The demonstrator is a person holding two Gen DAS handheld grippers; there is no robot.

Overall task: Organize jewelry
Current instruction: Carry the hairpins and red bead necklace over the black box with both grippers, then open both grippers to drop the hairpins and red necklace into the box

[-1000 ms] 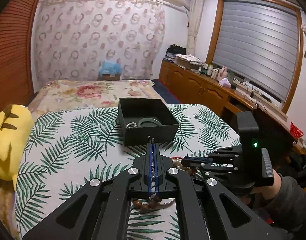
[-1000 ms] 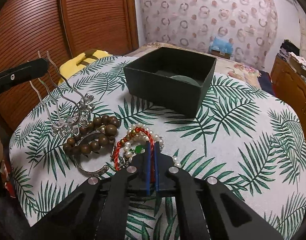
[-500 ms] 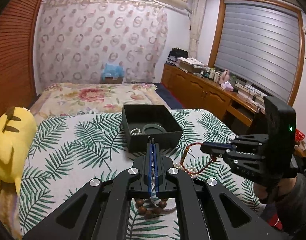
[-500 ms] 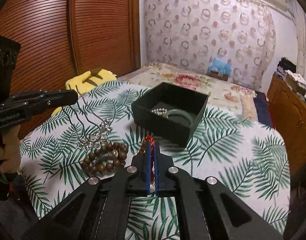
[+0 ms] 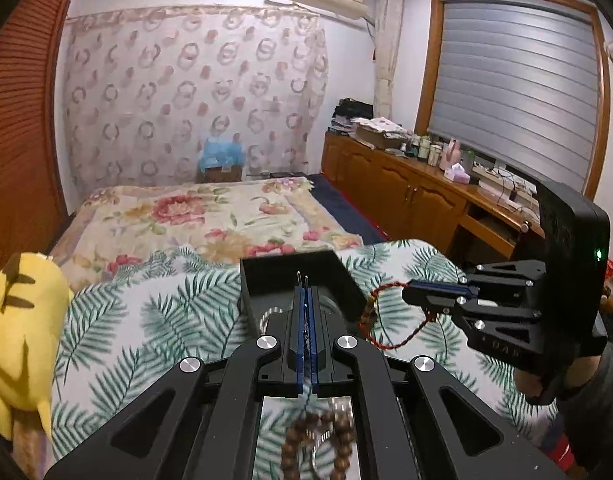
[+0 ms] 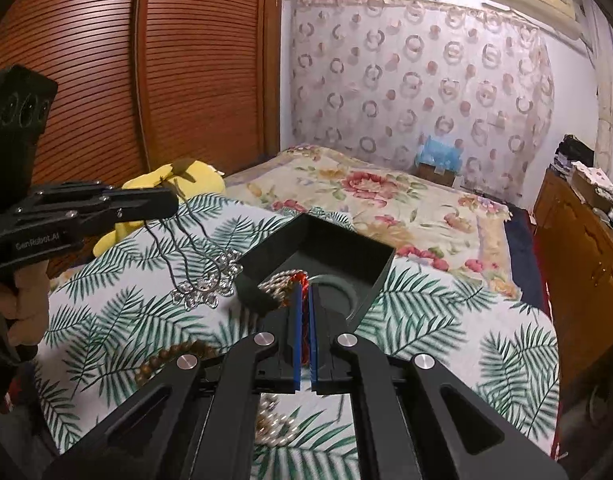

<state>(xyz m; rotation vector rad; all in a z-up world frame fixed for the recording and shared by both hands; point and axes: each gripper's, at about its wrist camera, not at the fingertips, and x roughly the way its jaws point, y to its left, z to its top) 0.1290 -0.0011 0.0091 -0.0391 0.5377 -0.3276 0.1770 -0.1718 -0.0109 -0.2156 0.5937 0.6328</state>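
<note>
A black open box (image 5: 294,276) (image 6: 330,252) stands on the palm-leaf cloth, with a pearl strand (image 6: 276,280) and a dark green ring (image 6: 338,292) inside. My left gripper (image 5: 305,292) is shut on a silver hair comb (image 6: 206,284), which hangs from it just left of the box. My right gripper (image 6: 305,292) (image 5: 406,292) is shut on a red braided bracelet (image 5: 386,320) and holds it in the air at the box's near right side. A brown bead bracelet (image 5: 318,444) (image 6: 174,356) and a pearl bracelet (image 6: 276,424) lie on the cloth below the grippers.
A yellow plush toy (image 5: 18,328) lies at the table's left edge. A bed with a floral blanket (image 5: 194,216) is behind the table. Wooden cabinets (image 5: 406,196) run along the right wall and a wooden slatted wardrobe (image 6: 166,60) stands at the left.
Both grippers have risen from the jewelry pile and moved toward the box. The right one lifted the red bracelet off the cloth; the left one carried the comb up.
</note>
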